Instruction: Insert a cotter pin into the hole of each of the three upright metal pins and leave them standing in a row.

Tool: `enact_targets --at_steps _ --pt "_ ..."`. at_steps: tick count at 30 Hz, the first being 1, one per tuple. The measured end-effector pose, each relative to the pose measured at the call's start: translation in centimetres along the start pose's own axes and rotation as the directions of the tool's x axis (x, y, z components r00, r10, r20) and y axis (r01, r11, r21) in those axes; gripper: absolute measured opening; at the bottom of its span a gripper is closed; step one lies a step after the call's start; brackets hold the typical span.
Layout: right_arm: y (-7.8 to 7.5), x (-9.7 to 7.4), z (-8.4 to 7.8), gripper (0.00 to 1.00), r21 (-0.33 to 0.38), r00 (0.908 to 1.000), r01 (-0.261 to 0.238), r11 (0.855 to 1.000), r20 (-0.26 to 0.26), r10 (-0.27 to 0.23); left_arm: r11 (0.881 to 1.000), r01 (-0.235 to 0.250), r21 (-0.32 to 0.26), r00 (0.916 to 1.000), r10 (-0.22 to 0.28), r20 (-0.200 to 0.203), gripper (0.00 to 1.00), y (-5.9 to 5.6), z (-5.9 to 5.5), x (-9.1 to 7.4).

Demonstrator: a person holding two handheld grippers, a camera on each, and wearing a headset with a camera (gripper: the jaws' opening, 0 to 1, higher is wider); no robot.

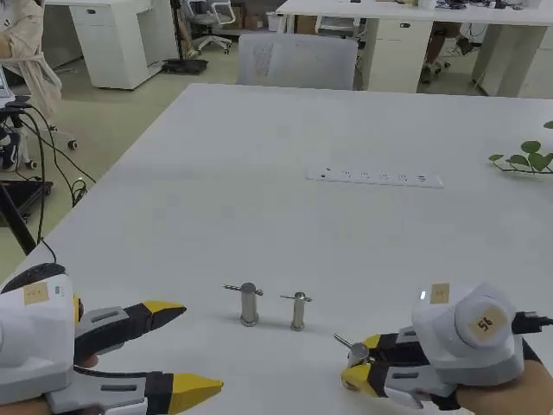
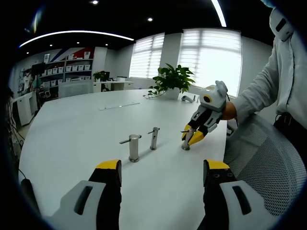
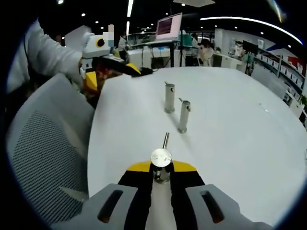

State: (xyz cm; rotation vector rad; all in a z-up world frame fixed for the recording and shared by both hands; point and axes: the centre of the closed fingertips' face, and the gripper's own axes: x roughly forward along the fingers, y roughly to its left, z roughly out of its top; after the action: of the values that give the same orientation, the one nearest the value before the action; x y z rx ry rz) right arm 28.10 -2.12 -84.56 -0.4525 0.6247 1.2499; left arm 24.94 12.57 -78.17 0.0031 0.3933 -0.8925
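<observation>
So there are two of the upright metal pins standing side by side close to the near edge of the tabletop (image 1: 259, 173). The first pin (image 1: 249, 304) and second pin (image 1: 298, 309) each have a cotter pin (image 1: 233, 289) poking sideways through the top. They're near each other but not touching.

The third pin (image 1: 355, 349) is further right along that same edge. The right gripper (image 1: 363, 361) has its yellow-tipped jaws clamped around the shaft just under the round head. A thin rod sticks out from its top too. In the left gripper view its base looks like it's sitting on the tabletop, roughly in line with the other two.

The left gripper (image 1: 181, 346) is over at the near left corner. Its jaws are spread wide with nothing between them, pointing toward the pins.

Further back toward the far edge there's a white power strip (image 1: 373, 177), and some plant leaves (image 1: 527, 160) at the right edge.
</observation>
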Motion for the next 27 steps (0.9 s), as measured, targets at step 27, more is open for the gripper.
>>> enact_targets --at_steps 27 --pt "-5.5 -0.9 1.2 0.13 -0.155 0.9908 -0.135 0.979 -0.033 0.131 1.0 0.004 -0.012 1.0 -0.004 0.007 0.68 -0.2 0.3 0.0"
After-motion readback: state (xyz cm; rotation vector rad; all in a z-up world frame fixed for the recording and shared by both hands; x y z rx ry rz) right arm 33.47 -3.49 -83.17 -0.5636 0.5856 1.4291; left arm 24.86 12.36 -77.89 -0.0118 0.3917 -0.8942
